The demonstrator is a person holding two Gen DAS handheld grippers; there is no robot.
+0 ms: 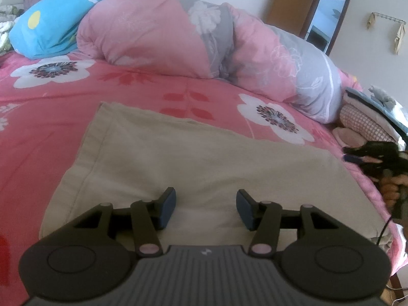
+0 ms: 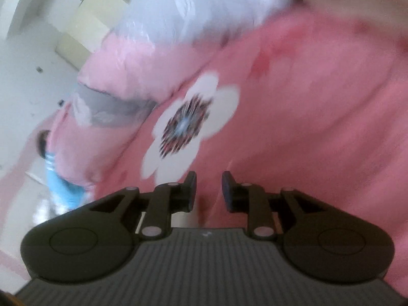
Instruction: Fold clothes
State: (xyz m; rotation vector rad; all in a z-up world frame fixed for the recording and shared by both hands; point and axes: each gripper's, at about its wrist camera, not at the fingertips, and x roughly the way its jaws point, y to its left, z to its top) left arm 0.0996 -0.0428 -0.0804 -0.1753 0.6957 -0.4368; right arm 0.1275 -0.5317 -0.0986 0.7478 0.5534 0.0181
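A beige folded cloth point(image 1: 193, 158) lies flat on the pink flowered bedsheet point(image 1: 46, 117). My left gripper point(image 1: 206, 207) is open and empty, low over the near part of the cloth. My right gripper point(image 2: 209, 191) is open with a narrow gap and holds nothing; its view is blurred and tilted, over the pink sheet point(image 2: 306, 127) with a white flower point(image 2: 188, 125). The right gripper also shows in the left wrist view point(image 1: 357, 156) at the cloth's right edge, held by a hand.
A rolled pink and grey quilt point(image 1: 193, 40) lies across the far side of the bed, with a blue pillow point(image 1: 51, 25) at far left. A stack of folded items point(image 1: 369, 117) sits at the right edge. A brown door point(image 1: 293, 2) stands behind.
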